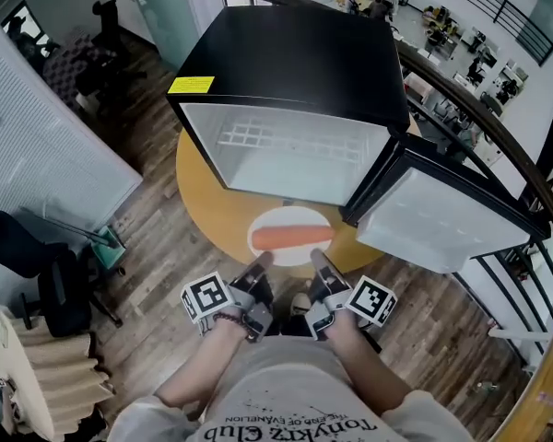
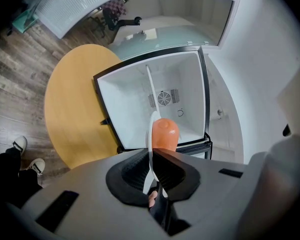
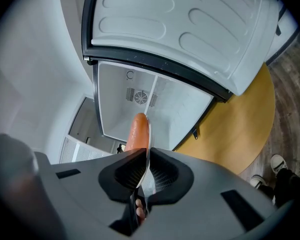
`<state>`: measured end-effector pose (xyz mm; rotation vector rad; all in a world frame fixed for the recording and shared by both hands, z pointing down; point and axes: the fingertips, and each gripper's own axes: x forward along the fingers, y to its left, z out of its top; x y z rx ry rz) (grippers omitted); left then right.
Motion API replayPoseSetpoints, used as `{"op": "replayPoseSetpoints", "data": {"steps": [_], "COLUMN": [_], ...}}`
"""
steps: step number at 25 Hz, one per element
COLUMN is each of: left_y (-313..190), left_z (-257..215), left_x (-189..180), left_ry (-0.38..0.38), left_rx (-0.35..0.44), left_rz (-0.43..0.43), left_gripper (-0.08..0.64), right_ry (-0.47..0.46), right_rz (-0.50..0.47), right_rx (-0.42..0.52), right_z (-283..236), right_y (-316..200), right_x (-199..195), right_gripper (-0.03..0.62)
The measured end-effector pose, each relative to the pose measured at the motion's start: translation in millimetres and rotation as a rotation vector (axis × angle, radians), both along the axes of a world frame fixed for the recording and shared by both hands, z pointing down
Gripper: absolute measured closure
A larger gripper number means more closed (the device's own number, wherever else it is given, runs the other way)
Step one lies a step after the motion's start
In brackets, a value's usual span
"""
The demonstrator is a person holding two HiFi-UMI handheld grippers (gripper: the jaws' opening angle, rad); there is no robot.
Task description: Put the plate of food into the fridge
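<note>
A white plate (image 1: 269,223) carrying an orange sausage (image 1: 291,237) hangs above the round wooden table (image 1: 207,205), just in front of the open black fridge (image 1: 290,72). My left gripper (image 1: 261,263) is shut on the plate's near left rim and my right gripper (image 1: 317,258) is shut on its near right rim. In the left gripper view the plate (image 2: 151,149) shows edge-on between the jaws with the sausage (image 2: 164,133) beyond. The right gripper view shows the same plate (image 3: 146,160) and sausage (image 3: 138,131). The fridge's white inside (image 1: 290,159) has a wire shelf (image 1: 290,142).
The fridge door (image 1: 447,221) stands swung open to the right, its white liner facing me. A black railing (image 1: 498,127) curves behind it. An office chair (image 1: 46,279) and folded cardboard (image 1: 37,371) stand at the left on the wooden floor. My shoes (image 2: 27,154) show below.
</note>
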<state>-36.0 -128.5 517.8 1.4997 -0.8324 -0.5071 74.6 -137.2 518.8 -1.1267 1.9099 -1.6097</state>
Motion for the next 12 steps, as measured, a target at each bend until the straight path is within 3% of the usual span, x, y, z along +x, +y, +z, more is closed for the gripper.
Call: {"op": "replayPoseSetpoints", "data": {"steps": [12], "left_y": [-52], "left_z": [-23], "left_x": [-22], "left_ry": [-0.004], "left_rx": [-0.023], "left_rz": [0.037], "left_gripper": [0.522], "right_ry": [-0.006], "right_rz": [0.053], "right_rx": [0.024], "right_z": [-28], "right_y": [-49], "right_x": [-20], "right_gripper": [0.551]}}
